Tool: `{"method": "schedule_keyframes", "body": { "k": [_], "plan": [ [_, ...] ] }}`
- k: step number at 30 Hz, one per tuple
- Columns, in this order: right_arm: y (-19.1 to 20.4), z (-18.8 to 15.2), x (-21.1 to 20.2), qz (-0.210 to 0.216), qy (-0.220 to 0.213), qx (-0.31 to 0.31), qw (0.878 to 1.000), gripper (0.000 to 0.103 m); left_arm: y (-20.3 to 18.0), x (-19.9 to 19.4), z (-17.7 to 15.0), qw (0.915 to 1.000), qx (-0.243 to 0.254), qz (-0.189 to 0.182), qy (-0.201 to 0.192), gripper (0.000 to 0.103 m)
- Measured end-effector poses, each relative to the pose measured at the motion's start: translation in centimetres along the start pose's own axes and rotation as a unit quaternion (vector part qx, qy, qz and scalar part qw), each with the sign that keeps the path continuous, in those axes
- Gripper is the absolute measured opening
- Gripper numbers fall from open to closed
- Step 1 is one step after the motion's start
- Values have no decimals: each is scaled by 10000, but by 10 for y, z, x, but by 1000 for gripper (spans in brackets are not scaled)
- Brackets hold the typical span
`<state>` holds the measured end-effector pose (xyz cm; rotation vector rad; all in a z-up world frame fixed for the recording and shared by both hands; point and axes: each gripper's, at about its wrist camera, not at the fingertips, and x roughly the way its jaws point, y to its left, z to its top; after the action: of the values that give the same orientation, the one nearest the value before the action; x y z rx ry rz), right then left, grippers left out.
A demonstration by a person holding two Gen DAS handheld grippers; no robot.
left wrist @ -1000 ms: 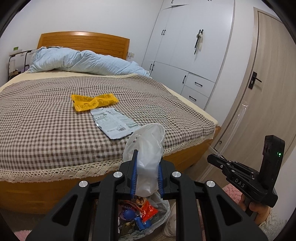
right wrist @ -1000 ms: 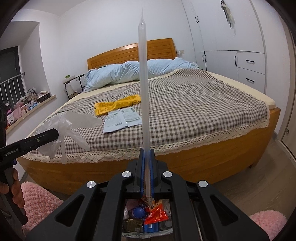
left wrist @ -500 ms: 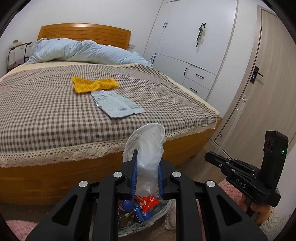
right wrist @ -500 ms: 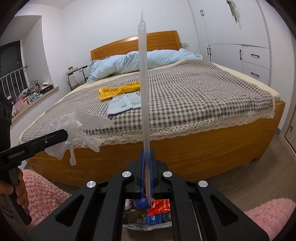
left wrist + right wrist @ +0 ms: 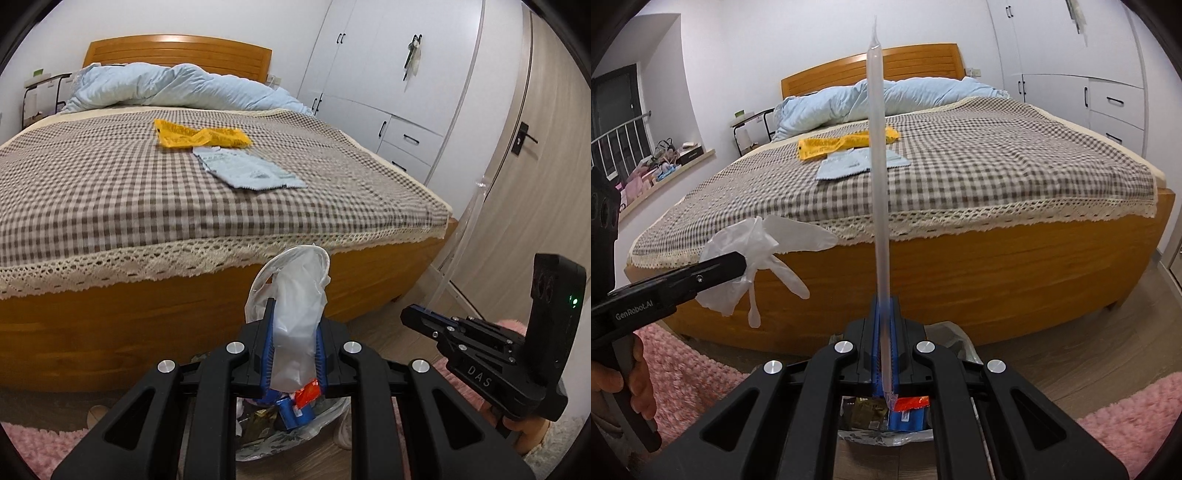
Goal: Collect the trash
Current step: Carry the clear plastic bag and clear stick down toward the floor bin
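Bedroom floor: left gripper [image 5: 293, 345] pinches a limp plastic glove [image 5: 295, 295]; right gripper [image 5: 885, 347] pinches a light, slippery tube wrapper [image 5: 877, 166] near its lower end.

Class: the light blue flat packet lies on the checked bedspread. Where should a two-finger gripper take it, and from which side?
Probably the light blue packet by its near edge, coming in low from the bed's foot. It lies flat, so only an edge offers the fingers a hold.
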<state>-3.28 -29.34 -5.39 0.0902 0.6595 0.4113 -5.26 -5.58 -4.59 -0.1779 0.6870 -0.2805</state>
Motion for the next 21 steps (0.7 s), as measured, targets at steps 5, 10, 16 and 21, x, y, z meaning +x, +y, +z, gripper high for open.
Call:
{"method": "schedule_keyframes", "body": {
  "k": [5,10,16,21],
  "plan": [
    [-1,-10,8,88,35,11,10000,5,6,13,-15,9999,-1,-63,99,16],
    [-4,-20,16,43,94,0,9999,5,15,27,-38,9998,-35,-44,184,16],
    [-7,-30,34,136,263,110,9995,5,33,48,-51,9986,-229,59,478,16],
    [-10,-36,42,7,410,107,9991,5,44,59,-57,9970,-343,167,672,16]
  ]
}}
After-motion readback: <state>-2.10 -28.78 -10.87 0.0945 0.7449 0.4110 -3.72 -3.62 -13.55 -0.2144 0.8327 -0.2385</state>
